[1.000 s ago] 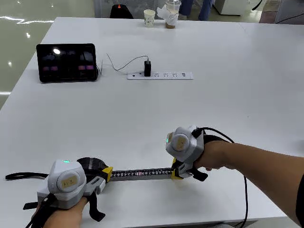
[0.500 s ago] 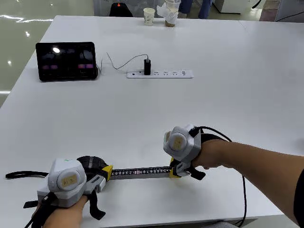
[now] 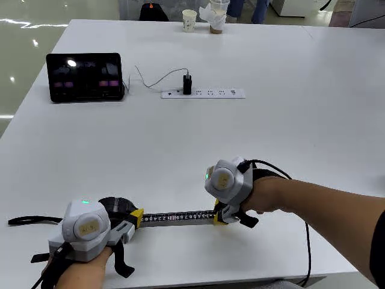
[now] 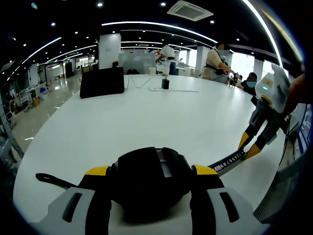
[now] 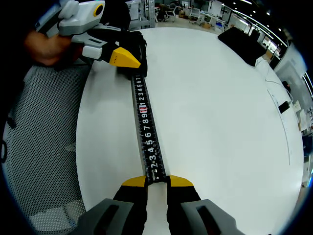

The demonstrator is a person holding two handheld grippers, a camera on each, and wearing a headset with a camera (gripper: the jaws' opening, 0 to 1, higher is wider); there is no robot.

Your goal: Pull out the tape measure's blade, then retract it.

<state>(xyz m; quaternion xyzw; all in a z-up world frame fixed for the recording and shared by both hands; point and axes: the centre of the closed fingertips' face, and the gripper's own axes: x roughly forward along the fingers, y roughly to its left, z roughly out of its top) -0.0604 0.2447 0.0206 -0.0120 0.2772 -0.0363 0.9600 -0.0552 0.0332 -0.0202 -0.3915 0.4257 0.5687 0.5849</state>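
A wide white worktop [image 3: 252, 138] seen from above, with a dark tablet [image 3: 84, 78] and a white power strip [image 3: 203, 94] far back. Near the front edge, a person holds a gripper in each hand. The left gripper [image 4: 151, 171] has its yellow-tipped jaws closed around the sides of a round black tape measure case [image 4: 146, 188], which sits on the worktop between them. From the case a narrow black blade printed with white numerals [image 5: 145, 132] runs out flat along the worktop to the right gripper [image 5: 156, 182], whose jaws are pinched nearly together on the blade's free end. In the head view the blade [image 3: 177, 216] spans the gap between the two grippers, which are well apart, with the case at its left end and the pinched tip at its right. The case looks rigid, compact and smooth, so it may twist in the jaws unless it is gripped across its flat sides as here. The blade is probably thin springy metal, light, slick on its faces and under spring pull from the case. It would kink if bent sharply, so its end tip is the sound place to hold it, kept in line with the case mouth and eased back slowly rather than let go.
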